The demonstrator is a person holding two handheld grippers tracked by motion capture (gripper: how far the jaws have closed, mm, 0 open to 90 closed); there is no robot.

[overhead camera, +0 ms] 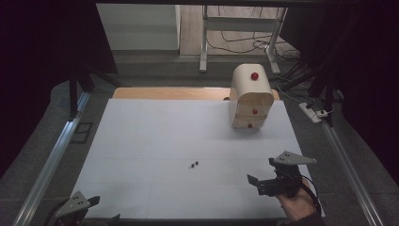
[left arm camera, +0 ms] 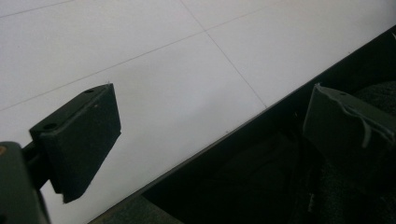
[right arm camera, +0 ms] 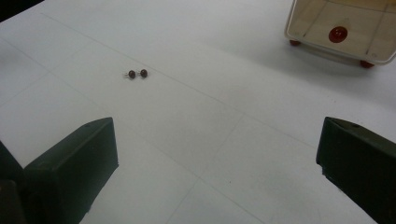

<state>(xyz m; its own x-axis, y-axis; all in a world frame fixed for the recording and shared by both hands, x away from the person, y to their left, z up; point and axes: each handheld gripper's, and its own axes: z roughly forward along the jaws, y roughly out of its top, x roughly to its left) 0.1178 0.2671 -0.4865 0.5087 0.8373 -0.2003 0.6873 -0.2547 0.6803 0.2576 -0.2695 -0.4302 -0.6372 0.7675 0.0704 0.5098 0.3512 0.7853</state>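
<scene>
While both jaws stand apart, empty:
Right gripper (overhead camera: 266,175): tabletop (overhead camera: 141,141), 5 o'clock.
Left gripper (overhead camera: 94,209): 7 o'clock edge.
Beads (overhead camera: 193,164): centre, 11 o'clock of right gripper.
Box (overhead camera: 251,96): 1 o'clock.

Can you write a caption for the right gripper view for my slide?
Open right tool faces two tiny dark beads on the white table.

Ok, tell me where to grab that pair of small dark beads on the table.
Probably come straight down on the beads with the right claw, open and nearest. They lie flat and tiny on the white table, so pinch across the pair from above.
</scene>
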